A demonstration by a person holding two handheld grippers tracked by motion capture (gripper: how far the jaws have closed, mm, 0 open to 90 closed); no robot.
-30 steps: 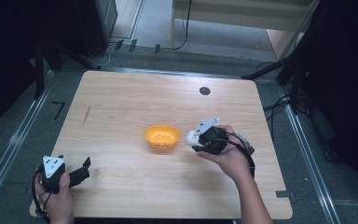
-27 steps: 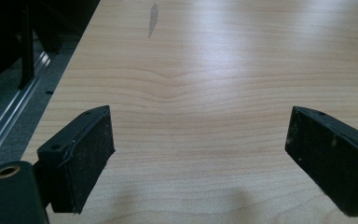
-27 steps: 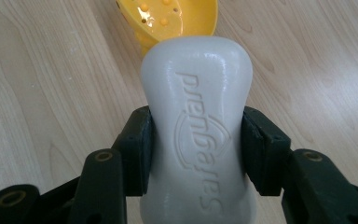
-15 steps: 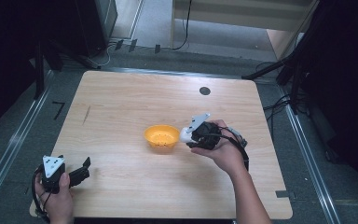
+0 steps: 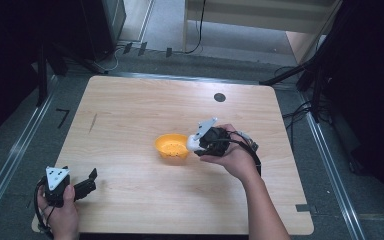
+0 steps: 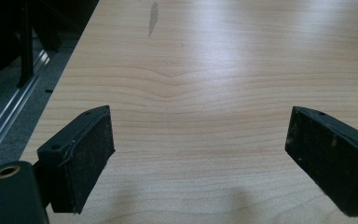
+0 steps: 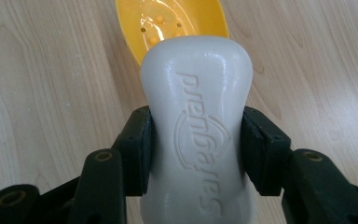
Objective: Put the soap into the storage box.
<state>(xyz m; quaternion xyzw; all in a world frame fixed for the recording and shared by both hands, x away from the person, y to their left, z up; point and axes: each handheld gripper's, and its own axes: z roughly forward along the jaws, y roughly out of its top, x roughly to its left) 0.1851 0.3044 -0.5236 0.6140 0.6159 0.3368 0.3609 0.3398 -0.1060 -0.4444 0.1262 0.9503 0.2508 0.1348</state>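
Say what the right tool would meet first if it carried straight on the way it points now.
Most likely the yellow soap dish. The right tool, shut on the white soap bar, points at it, the bar's front end seemingly at the near rim; how high above it is unclear.

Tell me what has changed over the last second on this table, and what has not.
The right claw, shut on the white soap bar, has moved leftward across the table toward the yellow dish, so the bar's front end now reaches the dish's rim. Nothing was picked up or released. The dish has kept its place, and the left claw has stayed open at the near left corner.
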